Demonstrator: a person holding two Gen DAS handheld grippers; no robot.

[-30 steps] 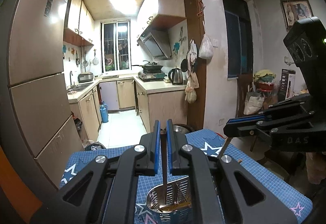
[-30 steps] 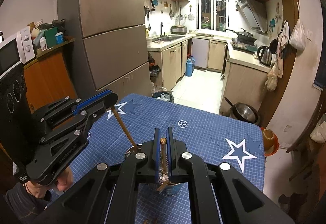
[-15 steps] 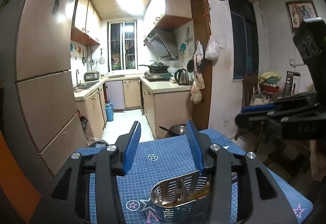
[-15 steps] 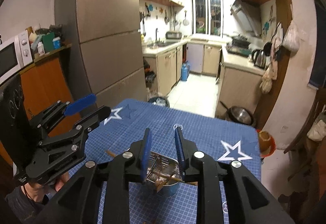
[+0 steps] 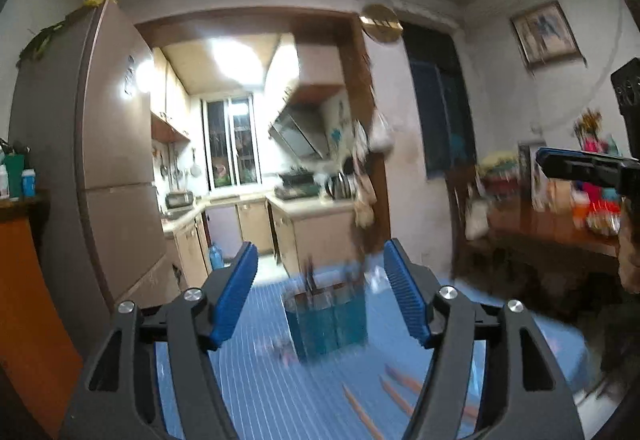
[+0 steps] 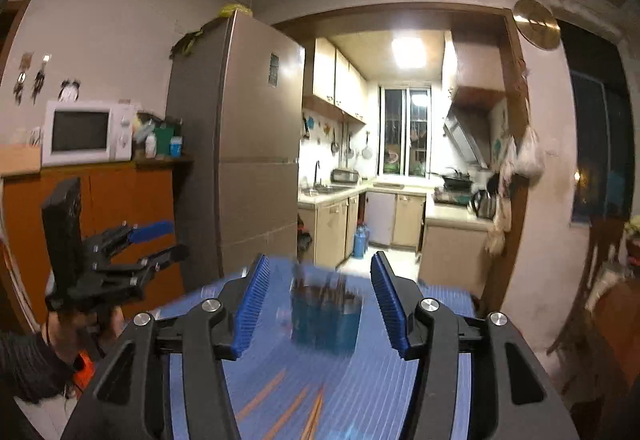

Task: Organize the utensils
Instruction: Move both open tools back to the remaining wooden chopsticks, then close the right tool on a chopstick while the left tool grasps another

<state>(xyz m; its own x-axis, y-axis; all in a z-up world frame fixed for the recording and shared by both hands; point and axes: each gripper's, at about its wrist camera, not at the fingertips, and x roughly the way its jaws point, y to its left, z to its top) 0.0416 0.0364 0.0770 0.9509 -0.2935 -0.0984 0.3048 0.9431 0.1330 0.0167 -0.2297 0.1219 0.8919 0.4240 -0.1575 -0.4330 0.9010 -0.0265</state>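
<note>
Left gripper (image 5: 320,296) wide, empty. Right gripper (image 6: 318,304) wide, empty. Utensil holder (image 6: 326,314) mid-table (image 6: 432,372), blurred; chopsticks (image 6: 280,400) loose near front edge.

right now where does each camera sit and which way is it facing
Left wrist: on the left gripper, open, looking across the blue mat at the utensil holder and kitchen; right gripper's tip at right.
Right wrist: on the right gripper, open, same direction; left gripper and hand at left.
Shared: holder, loose chopsticks, mat.
</note>
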